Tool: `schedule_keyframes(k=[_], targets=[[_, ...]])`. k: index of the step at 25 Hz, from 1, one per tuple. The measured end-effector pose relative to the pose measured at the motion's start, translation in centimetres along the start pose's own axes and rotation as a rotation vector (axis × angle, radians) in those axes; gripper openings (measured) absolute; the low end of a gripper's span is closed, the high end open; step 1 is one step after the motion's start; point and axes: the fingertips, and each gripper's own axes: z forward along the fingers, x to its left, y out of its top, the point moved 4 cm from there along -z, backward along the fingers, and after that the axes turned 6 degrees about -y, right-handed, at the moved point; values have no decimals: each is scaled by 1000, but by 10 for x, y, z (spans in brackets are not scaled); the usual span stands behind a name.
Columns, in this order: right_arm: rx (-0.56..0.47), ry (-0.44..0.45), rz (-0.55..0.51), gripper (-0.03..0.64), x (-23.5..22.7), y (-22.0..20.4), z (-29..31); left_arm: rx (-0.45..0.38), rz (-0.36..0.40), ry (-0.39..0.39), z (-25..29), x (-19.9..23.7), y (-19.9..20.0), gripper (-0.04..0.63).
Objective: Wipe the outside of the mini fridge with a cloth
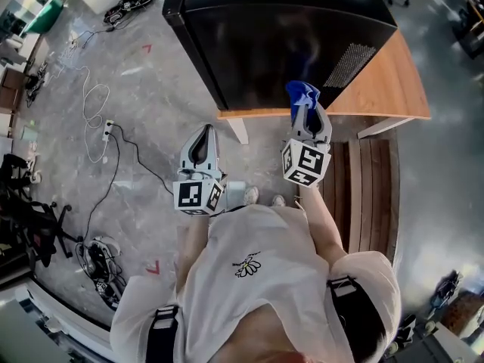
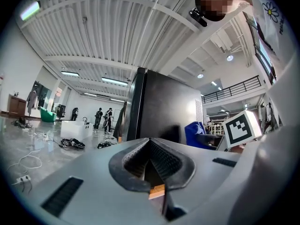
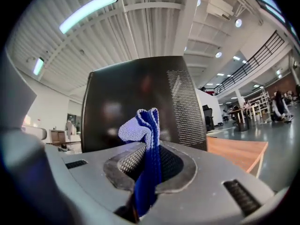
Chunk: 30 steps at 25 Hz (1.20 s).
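Well, the right gripper (image 3: 147,165) was shut tight on the blue cloth (image 3: 140,128); a bunched tuft of it stuck up past the tips. The left gripper (image 2: 152,161) had its jaws pressed together with nothing in them; it hung lower and to the left, away from the job.

The mini fridge (image 1: 280,29) was black and stood on a wooden table (image 1: 386,89); it was right in front of the person. In the head view the cloth was near the fridge's closest side, by the table edge; it did not seem to be touching the fridge yet, though that was hard to be sure of.

So the step in hand looked like bringing the cloth up to the fridge to start a wipe. To do it well, the grip probably had to stay firm, so the cloth would not slip out when it rubbed. Only a small tuft showed, so it was best to press that soft part on the fridge and keep the hard tips off the shiny black side. Long, slow strokes with a light push seemed wise, since a hard push might slide the fridge on the table. The dotted vent patch (image 3: 187,107) might snag the cloth, so going gently there made sense. The empty left gripper could help hold the fridge steady.
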Motion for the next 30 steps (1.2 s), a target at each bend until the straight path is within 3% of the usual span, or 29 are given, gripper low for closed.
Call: schedule_keyframes(k=[8, 11, 16, 21, 30], targets=[[82, 277, 37, 61, 146, -40, 11, 25, 14, 14, -21, 31, -11, 5], [134, 338, 46, 61, 197, -63, 13, 38, 14, 55, -39, 55, -13, 5], [135, 385, 33, 61, 252, -72, 19, 36, 32, 124, -63, 93, -11, 5], [135, 363, 29, 61, 264, -77, 32, 48, 24, 160, -72, 117, -15, 5], [115, 303, -13, 61, 219, -67, 31, 49, -20, 95, -53, 98, -17, 5]])
